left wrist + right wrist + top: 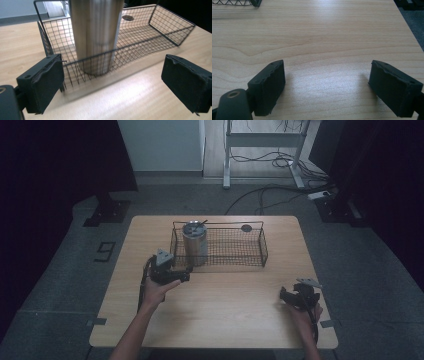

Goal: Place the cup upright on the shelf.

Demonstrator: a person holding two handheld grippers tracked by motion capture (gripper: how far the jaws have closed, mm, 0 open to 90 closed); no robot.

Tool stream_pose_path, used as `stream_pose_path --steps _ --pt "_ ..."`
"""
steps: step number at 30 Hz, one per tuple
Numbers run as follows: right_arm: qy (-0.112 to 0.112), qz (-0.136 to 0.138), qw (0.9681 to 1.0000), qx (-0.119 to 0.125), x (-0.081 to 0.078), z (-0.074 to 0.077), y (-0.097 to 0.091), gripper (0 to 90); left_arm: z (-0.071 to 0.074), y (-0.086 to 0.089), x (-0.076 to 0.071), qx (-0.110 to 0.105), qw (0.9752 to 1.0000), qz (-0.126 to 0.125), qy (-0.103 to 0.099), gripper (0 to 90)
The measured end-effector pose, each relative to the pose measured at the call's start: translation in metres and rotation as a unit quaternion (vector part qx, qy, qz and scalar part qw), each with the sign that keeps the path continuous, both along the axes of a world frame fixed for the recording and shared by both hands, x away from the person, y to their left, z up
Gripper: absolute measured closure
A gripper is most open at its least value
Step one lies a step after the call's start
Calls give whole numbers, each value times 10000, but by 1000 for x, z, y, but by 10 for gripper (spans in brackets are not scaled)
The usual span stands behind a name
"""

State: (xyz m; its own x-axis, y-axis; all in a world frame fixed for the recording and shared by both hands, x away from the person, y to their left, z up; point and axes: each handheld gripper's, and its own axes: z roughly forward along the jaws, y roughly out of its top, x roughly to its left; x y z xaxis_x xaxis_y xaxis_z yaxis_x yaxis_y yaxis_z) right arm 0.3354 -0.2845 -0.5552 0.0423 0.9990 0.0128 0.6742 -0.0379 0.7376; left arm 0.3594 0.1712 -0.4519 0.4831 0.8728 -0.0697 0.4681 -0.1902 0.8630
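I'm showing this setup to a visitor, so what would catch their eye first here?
First the shiny metal cup, standing upright at the left end of the black wire basket on the wooden table. Then the left gripper, jaws open, just outside the basket in front of the cup. The right gripper waits open near the table's right front.

Your left gripper (187, 274) is black, topped by a grey three-cornered plate, with a black cable looping beside your bare forearm. Your right gripper (283, 296) matches it. Both have rectangular black jaw pads with frayed, ragged edges; a round brass-coloured fastener sits at each lower left mount.
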Motion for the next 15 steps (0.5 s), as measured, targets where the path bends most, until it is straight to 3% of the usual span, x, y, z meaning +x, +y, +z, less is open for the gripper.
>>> stream_pose_path --steps 3,15 --pt "0 0 10000 -1 0 0 0 133 -6 4 -10 4 10000 -34 2 52" --pt "1 -13 10000 0 0 0 0 134 -35 23 -38 -60 9991 -170 384 55"
